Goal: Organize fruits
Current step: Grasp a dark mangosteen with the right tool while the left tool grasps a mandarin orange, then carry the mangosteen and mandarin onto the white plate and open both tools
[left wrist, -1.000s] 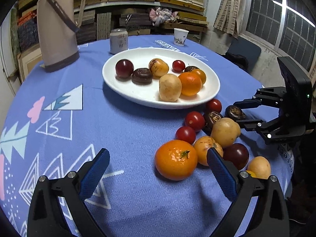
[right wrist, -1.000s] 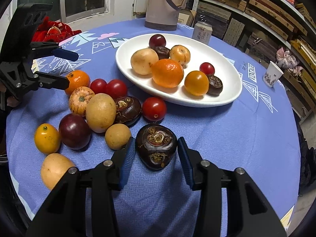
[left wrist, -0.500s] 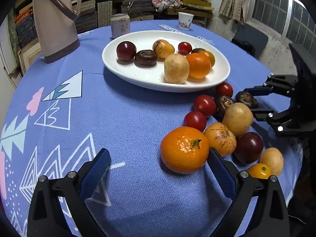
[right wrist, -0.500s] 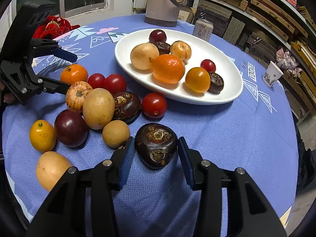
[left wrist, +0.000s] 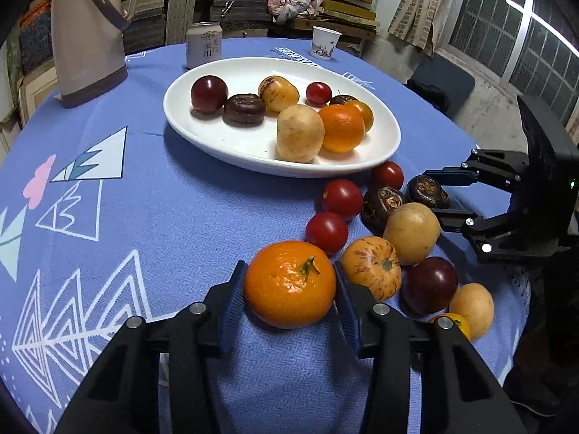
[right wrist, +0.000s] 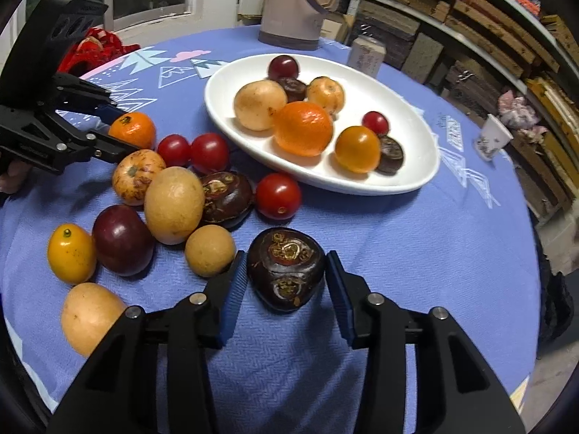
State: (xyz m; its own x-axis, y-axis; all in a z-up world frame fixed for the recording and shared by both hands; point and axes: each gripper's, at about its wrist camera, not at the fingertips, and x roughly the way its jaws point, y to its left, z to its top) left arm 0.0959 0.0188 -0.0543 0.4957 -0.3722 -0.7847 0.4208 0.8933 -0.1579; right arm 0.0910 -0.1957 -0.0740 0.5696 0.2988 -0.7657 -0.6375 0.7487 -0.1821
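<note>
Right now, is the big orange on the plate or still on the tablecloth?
On the tablecloth, beside the plate. The left gripper has just closed around the orange.

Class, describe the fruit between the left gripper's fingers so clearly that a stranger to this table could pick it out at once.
Start at the white oval plate on the blue tablecloth and come toward the camera to the loose cluster of fruit beside it. At the cluster's near edge sits the mandarin, clamped by the left gripper, whose jaws have just been closing. It is the cluster's biggest, all-orange fruit, with a green stem.
</note>
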